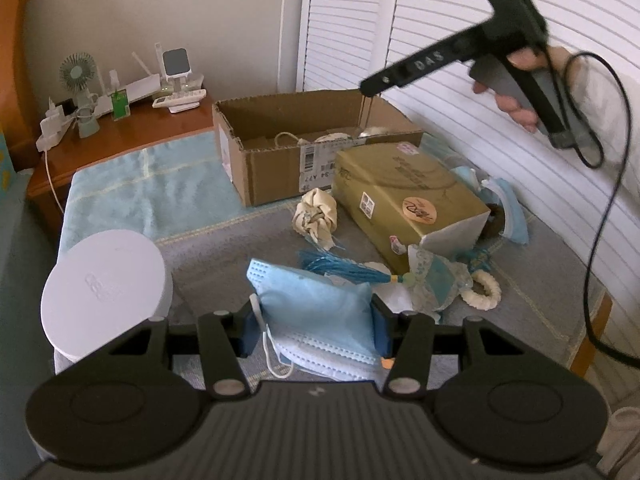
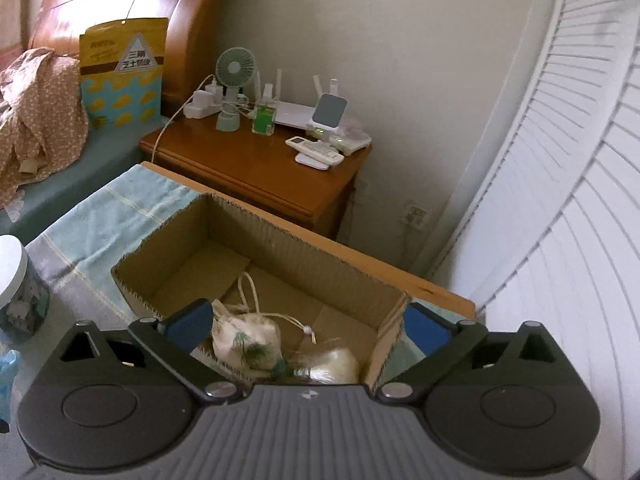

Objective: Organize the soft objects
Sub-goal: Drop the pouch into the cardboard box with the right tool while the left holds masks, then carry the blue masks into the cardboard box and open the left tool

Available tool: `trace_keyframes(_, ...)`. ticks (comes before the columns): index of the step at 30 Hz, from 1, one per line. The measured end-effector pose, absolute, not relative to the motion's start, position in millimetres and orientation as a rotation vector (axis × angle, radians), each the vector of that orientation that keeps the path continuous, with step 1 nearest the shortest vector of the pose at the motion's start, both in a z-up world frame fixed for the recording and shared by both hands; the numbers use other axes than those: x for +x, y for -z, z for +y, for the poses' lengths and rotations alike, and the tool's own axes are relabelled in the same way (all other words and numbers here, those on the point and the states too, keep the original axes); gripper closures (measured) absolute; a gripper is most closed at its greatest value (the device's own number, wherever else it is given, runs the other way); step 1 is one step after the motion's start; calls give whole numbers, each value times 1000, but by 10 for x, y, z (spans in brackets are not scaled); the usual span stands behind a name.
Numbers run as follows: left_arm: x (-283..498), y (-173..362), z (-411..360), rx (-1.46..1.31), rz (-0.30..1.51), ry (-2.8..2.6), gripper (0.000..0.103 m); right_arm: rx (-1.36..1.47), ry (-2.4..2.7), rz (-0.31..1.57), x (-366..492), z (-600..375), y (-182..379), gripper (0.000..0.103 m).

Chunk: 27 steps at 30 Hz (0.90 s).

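My left gripper (image 1: 314,318) is shut on a folded light blue face mask (image 1: 316,304), held low over a white mask (image 1: 328,354) on the grey cloth. A cream knotted cloth (image 1: 316,216), a blue tassel (image 1: 344,268) and a pale sachet with a white bead ring (image 1: 440,280) lie ahead. An open cardboard box (image 1: 280,168) stands behind them. My right gripper (image 2: 306,326) is open and empty above that box (image 2: 280,248), which holds a cream drawstring pouch (image 2: 244,340) and a white tassel (image 2: 332,366). In the left wrist view the right gripper (image 1: 472,52) hovers over the box.
A gold-green carton (image 1: 404,196) lies on its side right of the box. A white round container (image 1: 104,288) stands at the left. A wooden nightstand (image 2: 256,168) holds a fan, router and remotes. White louvred doors (image 2: 560,240) are on the right.
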<state>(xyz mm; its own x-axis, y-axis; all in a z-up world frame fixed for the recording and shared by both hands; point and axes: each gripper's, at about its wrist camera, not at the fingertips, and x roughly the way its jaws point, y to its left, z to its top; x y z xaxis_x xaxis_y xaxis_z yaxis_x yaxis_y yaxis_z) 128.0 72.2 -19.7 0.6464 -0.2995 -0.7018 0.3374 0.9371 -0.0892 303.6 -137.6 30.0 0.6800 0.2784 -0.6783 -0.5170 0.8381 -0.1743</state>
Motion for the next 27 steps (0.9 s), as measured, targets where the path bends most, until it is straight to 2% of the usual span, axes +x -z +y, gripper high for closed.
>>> trace_keyframes(15, 1299, 15, 677, 42, 776, 346, 51, -234, -357, 713, 1970, -1493, -172, 0)
trace_keyframes(27, 1778, -360, 422, 110, 730, 337, 50, -106, -396, 731, 1317, -1604, 28, 0)
